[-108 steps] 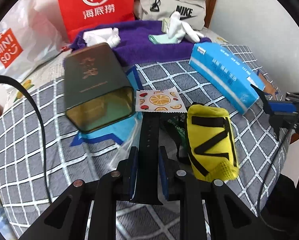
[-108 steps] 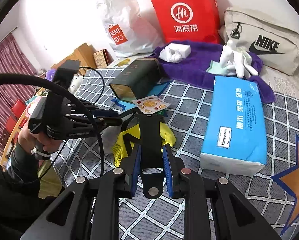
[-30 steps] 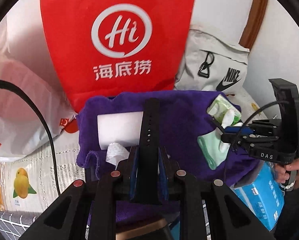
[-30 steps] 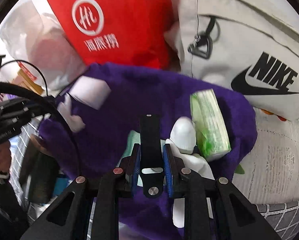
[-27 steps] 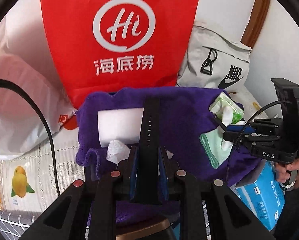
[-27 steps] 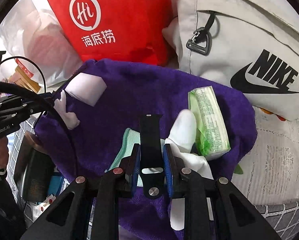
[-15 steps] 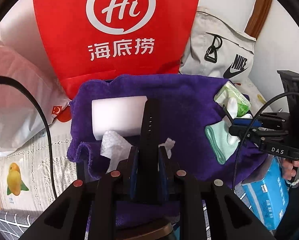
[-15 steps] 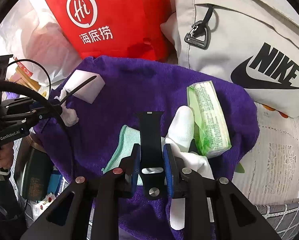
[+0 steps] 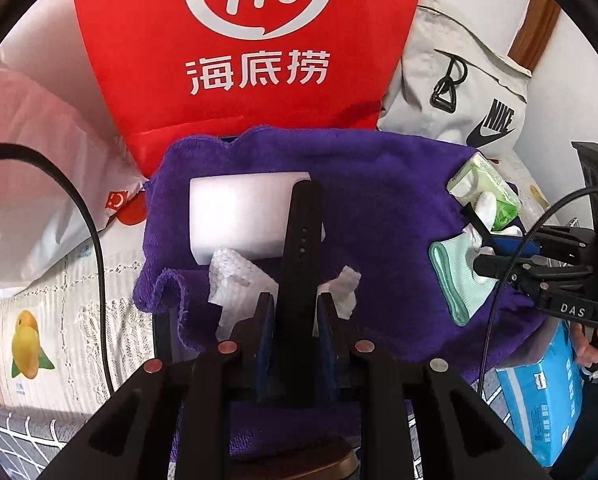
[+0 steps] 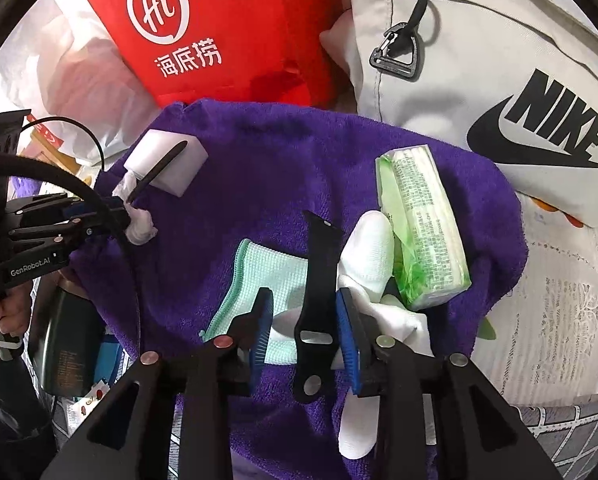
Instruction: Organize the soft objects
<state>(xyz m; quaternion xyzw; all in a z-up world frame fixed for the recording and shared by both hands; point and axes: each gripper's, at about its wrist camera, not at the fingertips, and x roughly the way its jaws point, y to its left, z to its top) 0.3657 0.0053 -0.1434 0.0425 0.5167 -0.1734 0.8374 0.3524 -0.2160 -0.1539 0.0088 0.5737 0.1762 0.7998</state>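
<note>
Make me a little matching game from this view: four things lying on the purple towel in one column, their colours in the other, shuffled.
Things:
1. sponge block
2. watch strap
3. tissue pack
4. folded cloth

Colours:
A. black
B. mint green
C. white
D. green and white

Pairs: 1-C, 2-A, 3-D, 4-B

Your right gripper (image 10: 303, 334) is opening; its watch strap half (image 10: 319, 280), clamped a second ago, now leans loose between the blue pads over the purple towel (image 10: 259, 168). Your left gripper (image 9: 295, 332) has dipped closer to the white sponge (image 9: 239, 216).
</note>
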